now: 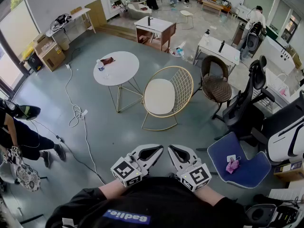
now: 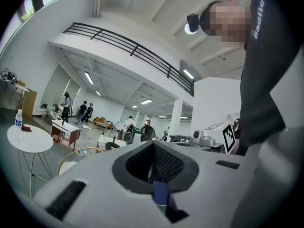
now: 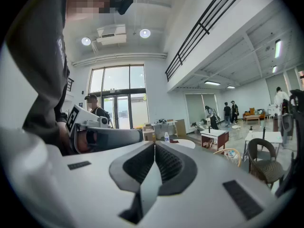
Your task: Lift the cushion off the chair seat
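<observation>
A round cream cushion point(image 1: 159, 96) lies on the seat of a gold wire chair point(image 1: 184, 87) in the middle of the floor, well ahead of me. Both grippers are held close to my body, far short of the chair. My left gripper point(image 1: 153, 151) is shut with nothing in it, and my right gripper point(image 1: 176, 152) beside it is shut and empty too. In the left gripper view the jaws point(image 2: 153, 146) meet, and the chair point(image 2: 78, 155) shows small at lower left. The right gripper view shows its closed jaws point(image 3: 154, 148) and the chair's rim point(image 3: 232, 155) far off.
A white round table point(image 1: 124, 74) with a bottle point(image 1: 100, 65) stands left of the chair. A brown wicker chair point(image 1: 216, 82), a black office chair point(image 1: 247, 99) and a blue chair point(image 1: 237, 160) stand to the right. A cable point(image 1: 76, 113) trails on the floor; a seated person point(image 1: 19, 132) is at left.
</observation>
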A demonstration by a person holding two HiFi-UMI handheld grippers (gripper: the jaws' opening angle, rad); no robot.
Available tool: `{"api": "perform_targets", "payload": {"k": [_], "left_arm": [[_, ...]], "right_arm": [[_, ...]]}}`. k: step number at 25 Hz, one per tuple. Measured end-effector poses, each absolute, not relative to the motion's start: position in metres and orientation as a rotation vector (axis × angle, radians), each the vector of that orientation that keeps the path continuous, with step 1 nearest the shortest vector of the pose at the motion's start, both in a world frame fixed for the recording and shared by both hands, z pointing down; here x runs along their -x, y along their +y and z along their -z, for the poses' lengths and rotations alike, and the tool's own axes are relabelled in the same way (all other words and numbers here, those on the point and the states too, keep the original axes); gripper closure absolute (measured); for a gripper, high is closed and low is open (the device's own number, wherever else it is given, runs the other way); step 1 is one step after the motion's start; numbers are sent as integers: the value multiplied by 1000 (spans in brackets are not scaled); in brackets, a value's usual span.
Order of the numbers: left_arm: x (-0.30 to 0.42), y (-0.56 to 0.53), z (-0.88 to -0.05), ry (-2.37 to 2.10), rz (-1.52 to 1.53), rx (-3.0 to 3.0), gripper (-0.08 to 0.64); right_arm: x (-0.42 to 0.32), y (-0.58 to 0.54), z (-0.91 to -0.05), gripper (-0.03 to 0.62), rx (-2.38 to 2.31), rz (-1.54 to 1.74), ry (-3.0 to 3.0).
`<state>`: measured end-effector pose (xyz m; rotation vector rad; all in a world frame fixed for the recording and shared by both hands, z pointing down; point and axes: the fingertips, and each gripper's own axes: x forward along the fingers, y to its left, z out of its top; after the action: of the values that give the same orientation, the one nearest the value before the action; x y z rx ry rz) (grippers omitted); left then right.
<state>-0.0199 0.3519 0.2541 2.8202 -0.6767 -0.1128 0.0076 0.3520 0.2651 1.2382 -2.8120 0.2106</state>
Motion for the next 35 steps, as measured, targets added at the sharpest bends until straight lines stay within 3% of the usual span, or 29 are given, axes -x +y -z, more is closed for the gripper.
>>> {"api": "perform_targets", "payload": {"k": [35], "left_arm": [[-7, 337, -273, -903, 115, -2739, 545]], "right_arm": [[-53, 338, -286, 561, -1127, -254, -2879]]}}
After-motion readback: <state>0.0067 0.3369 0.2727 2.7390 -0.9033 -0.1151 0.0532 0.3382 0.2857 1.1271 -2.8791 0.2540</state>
